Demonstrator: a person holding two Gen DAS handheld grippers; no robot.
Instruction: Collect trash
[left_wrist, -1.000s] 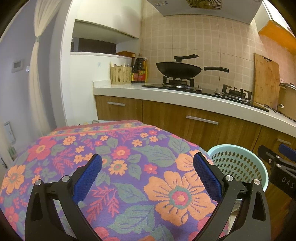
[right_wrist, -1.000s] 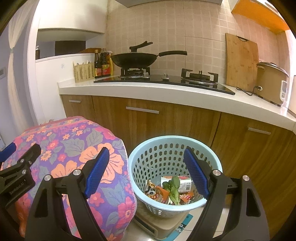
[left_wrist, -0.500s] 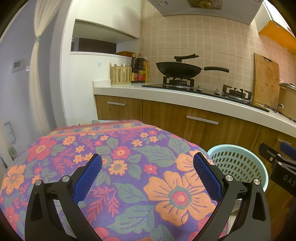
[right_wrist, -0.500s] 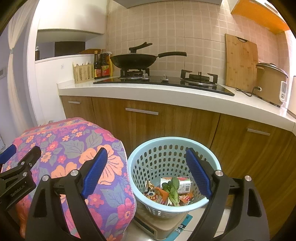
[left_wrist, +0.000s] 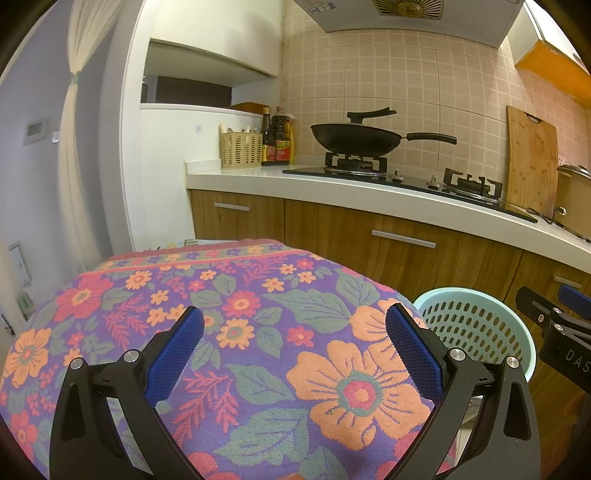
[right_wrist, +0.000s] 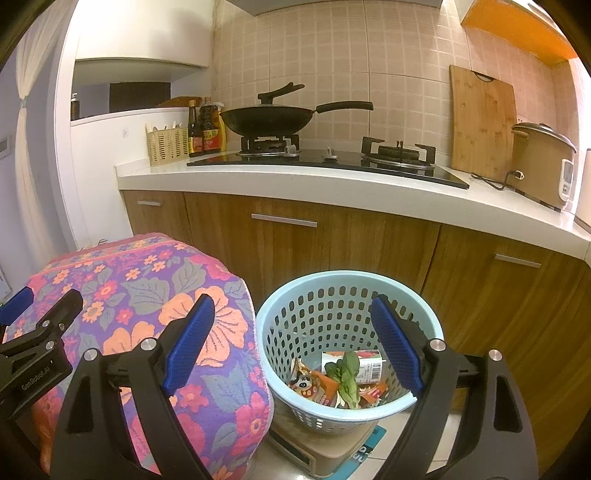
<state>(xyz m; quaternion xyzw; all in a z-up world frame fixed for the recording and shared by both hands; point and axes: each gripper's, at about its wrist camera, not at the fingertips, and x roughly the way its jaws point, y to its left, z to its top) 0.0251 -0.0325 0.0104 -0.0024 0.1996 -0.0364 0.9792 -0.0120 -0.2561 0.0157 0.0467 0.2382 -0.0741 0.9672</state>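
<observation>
Both tongs are wide open and hold nothing: left tongs (left_wrist: 295, 332) over the flowered cloth (left_wrist: 236, 332), right tongs (right_wrist: 291, 328) over the blue basket (right_wrist: 295, 291). Trash (right_wrist: 343, 376) lies in the basket, just beside the cloth. Behind, a wok (right_wrist: 267, 120) stands on the worktop (right_wrist: 332, 184).

Right gripper (right_wrist: 291, 339) wide apart and empty, above the blue basket (right_wrist: 424, 321). Inside: green leaf (right_wrist: 347, 373), can (right_wrist: 364, 365), wrappers (right_wrist: 317, 386). Beside it, flowered cloth (right_wrist: 155, 288).
</observation>
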